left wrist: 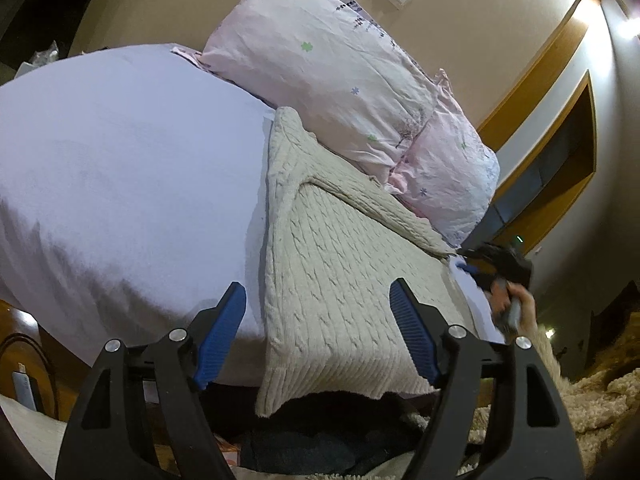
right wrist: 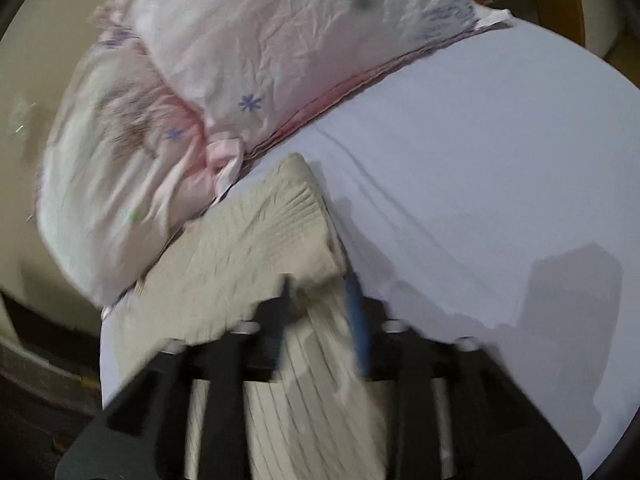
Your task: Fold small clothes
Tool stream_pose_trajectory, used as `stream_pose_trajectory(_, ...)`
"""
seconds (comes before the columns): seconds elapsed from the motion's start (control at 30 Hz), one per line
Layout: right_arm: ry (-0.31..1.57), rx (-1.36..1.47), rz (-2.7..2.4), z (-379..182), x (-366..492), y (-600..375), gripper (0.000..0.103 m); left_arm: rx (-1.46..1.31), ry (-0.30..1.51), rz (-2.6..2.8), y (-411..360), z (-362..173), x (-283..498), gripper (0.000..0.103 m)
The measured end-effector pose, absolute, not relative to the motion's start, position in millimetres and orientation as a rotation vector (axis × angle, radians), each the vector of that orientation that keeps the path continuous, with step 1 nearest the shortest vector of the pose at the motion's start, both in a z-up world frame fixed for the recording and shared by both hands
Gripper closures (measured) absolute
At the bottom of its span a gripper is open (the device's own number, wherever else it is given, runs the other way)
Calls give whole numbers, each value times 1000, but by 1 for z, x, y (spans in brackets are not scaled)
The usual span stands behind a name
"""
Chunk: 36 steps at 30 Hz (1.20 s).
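Cream cable-knit sweater (left wrist: 344, 280) lying on the lavender bed sheet (left wrist: 120, 168), just beside 2 pink floral pillows (left wrist: 320, 68); left gripper (left wrist: 318, 332) jaws wide, empty; right gripper (right wrist: 320, 292) blurred, narrow jaws over a sweater fold, grip uncertain

The left wrist camera is looking from low at the bed's (left wrist: 120, 168) near edge, facing up along the mattress toward the pillows (left wrist: 320, 80) and the wall behind them, its own fingers (left wrist: 222, 332) framing the bottom of the view. It is sitting close to the knit sweater (left wrist: 340, 280), which is filling the centre. The right wrist camera is looking from above and nearer, facing down over the sweater (right wrist: 240, 264) toward the pillows (right wrist: 248, 60), and its picture is blurring. Both views are sharing the sweater, the pillows and the lavender sheet (right wrist: 480, 160); the left view is also catching the right gripper (left wrist: 466, 256) at the sweater's far corner
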State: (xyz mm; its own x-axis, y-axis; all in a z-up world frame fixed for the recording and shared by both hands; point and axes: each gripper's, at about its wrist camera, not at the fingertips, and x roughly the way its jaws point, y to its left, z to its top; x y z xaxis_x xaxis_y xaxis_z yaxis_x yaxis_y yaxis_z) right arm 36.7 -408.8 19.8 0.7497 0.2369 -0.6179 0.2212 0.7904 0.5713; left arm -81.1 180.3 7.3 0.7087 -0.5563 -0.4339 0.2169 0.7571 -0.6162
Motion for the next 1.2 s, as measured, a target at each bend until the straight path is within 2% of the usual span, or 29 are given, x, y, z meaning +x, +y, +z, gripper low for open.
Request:
stream_pose_trajectory(0.03, 712, 663, 84, 23, 9, -416, 37, -572, 650, -463, 182, 7, -83, 21)
stream_pose_trajectory(0.07, 700, 647, 160, 22, -13, -420, 35, -579, 648, -474, 184, 6, -84, 17)
stream_pose_trajectory(0.17, 736, 584, 389, 19, -68, -421, 34, -594, 655, -509, 190, 2, -89, 11)
stream_pose_trajectory(0.3, 833, 564, 535, -11, -131, -418, 34, -584, 694, -539, 195, -10, -92, 9)
stream_pose_trajectory(0.43, 916, 742, 582, -58, -142, -424, 34, -576, 735, -553, 191, -26, -91, 9)
stream_pose_trajectory(0.6, 921, 872, 713, -92, -115, -408, 38, -558, 753, -586, 178, -41, -87, 9)
stream_pose_trajectory(0.67, 932, 871, 745, -98, -107, -399, 48, -565, 755, -590, 175, -45, -84, 9)
stream_pose_trajectory(0.73, 938, 869, 780, -102, -97, -389, 79, -588, 760, -589, 174, -53, -84, 10)
stream_pose_trajectory(0.8, 918, 850, 790, -100, -96, -385, 95, -612, 756, -595, 173, -57, -85, 22)
stream_pose_trajectory(0.83, 896, 841, 796, -95, -98, -384, 95, -624, 757, -603, 172, -58, -85, 34)
stream_pose_trajectory(0.87, 871, 831, 804, -89, -100, -384, 95, -636, 763, -613, 171, -58, -85, 51)
stream_pose_trajectory(0.97, 780, 801, 830, -63, -100, -384, 95, -653, 796, -643, 164, -57, -83, 85)
stream_pose_trajectory(1.03, 716, 769, 842, -41, -97, -386, 96, -639, 802, -653, 158, -51, -83, 93)
stream_pose_trajectory(1.2, 561, 627, 822, 38, -61, -384, 96, -643, 688, -722, 154, 5, -68, 96)
